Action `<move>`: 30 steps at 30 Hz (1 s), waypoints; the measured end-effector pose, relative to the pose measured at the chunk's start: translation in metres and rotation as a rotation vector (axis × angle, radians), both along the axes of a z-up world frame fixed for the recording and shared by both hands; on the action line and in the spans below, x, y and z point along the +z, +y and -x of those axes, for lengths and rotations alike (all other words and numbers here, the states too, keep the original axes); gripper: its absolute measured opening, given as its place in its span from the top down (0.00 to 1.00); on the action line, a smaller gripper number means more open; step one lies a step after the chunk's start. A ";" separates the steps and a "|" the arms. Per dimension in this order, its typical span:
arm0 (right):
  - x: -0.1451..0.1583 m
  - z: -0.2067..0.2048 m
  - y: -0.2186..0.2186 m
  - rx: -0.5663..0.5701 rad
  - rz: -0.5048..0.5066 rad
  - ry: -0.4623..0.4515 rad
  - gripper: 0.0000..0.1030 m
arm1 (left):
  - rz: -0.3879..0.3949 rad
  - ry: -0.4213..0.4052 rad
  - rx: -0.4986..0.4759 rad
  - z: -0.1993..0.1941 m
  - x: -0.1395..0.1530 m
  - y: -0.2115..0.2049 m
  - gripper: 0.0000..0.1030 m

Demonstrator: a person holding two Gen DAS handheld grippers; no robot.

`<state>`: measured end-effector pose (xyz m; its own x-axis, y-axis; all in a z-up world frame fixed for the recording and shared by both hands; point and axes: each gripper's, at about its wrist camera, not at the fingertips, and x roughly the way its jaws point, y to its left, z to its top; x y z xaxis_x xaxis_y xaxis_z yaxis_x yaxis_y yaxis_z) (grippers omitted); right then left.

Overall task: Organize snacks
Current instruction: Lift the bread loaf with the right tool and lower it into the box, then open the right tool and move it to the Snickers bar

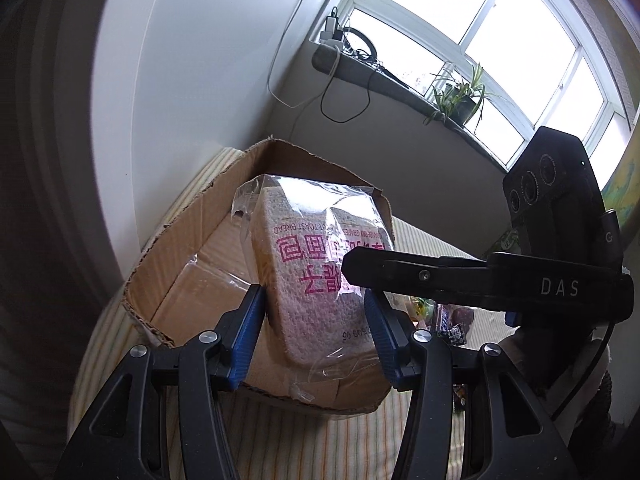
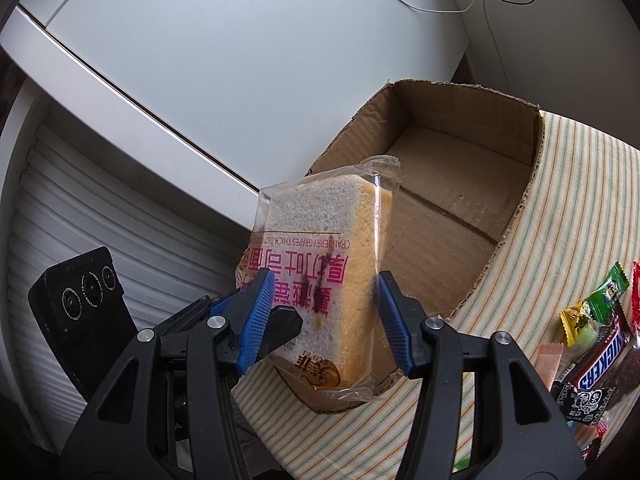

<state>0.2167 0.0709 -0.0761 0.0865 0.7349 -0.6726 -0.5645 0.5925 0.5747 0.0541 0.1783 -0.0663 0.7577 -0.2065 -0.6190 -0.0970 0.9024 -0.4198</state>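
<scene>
Now both grippers, left (image 1: 314,328) and right (image 2: 326,320), pinch the bread (image 1: 320,276) over the box (image 2: 452,184) (nothing inside); next, lower and release.

Left gripper (image 1: 316,322) fingers: ribbed blue pads (image 1: 247,336) on black plastic arms with triangular cut-outs.
Left gripper screws: round silver heads at each finger joint.
Right gripper (image 2: 326,320) fingers: the same ribbed blue pads (image 2: 394,320), black arms, silver screw heads.
Right gripper body, seen from the left wrist camera: a long black bar marked "DAS" in pale letters, with one small cross-head screw.
Camera block: a black slab with three round lenses, on each unit.
Cable: a thin black lead below the right unit.
Hand: a pale glove or sleeve under the right unit, perhaps; too blurred to tell.
</scene>
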 end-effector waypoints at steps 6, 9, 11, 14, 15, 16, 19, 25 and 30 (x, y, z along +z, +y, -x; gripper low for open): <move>0.002 -0.004 -0.001 -0.024 0.017 -0.032 0.46 | -0.011 0.007 0.039 0.004 0.001 0.006 0.52; 0.004 -0.003 -0.006 -0.032 0.017 -0.037 0.46 | -0.014 -0.001 0.042 0.008 0.004 0.007 0.52; 0.007 -0.002 -0.009 -0.037 0.020 -0.044 0.46 | -0.019 -0.007 0.042 0.010 0.006 0.006 0.52; 0.010 0.001 -0.015 -0.041 0.026 -0.061 0.46 | -0.025 -0.015 0.038 0.009 0.011 0.001 0.52; 0.011 0.002 -0.017 -0.043 0.029 -0.070 0.46 | -0.027 -0.017 0.032 0.010 0.012 -0.001 0.52; 0.013 0.003 -0.020 -0.045 0.032 -0.077 0.45 | -0.034 -0.019 0.024 0.011 0.013 -0.004 0.52; 0.018 0.007 -0.034 -0.058 0.035 -0.099 0.36 | -0.066 -0.027 0.018 0.015 0.017 -0.012 0.52; 0.024 0.015 -0.075 -0.088 0.101 -0.168 0.33 | -0.068 -0.039 0.007 0.023 0.020 -0.023 0.52; 0.022 0.017 -0.125 -0.160 0.138 -0.199 0.33 | -0.063 -0.042 -0.019 0.026 0.021 -0.038 0.52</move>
<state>0.1997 -0.0537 -0.0538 0.3346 0.6042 -0.7232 -0.5512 0.7479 0.3698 0.0281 0.1398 -0.0453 0.7796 -0.1824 -0.5992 -0.0633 0.9288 -0.3651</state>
